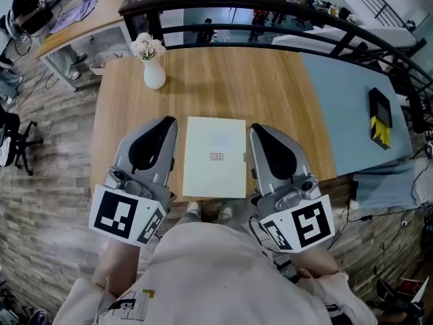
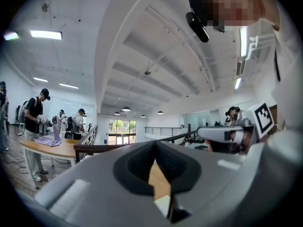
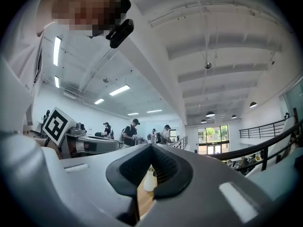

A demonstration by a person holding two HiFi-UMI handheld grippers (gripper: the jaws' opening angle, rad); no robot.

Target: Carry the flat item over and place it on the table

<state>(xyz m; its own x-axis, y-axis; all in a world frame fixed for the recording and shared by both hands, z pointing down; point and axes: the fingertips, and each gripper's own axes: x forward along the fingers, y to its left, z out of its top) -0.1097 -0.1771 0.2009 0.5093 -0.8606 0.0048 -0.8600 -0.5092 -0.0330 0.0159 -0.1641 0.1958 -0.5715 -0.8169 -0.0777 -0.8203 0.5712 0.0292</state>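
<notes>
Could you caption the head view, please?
Left gripper and right gripper flank a pale flat item over the wooden table.

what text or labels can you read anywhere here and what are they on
No text is legible.
Flat item: small red mark at its middle, too small to read.
Left marker cube, right marker cube: square patterns only, no words.
Shirt print: blurred, unreadable.

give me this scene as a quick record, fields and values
surface: wooden table
flat item: pale green, lies between the two grippers, near end over the table's near edge
left gripper: fingers shut, along the item's left side
right gripper: fingers shut, along the item's right side
vase: white, with flowers, far left of table
item resting on table: cannot tell
</notes>
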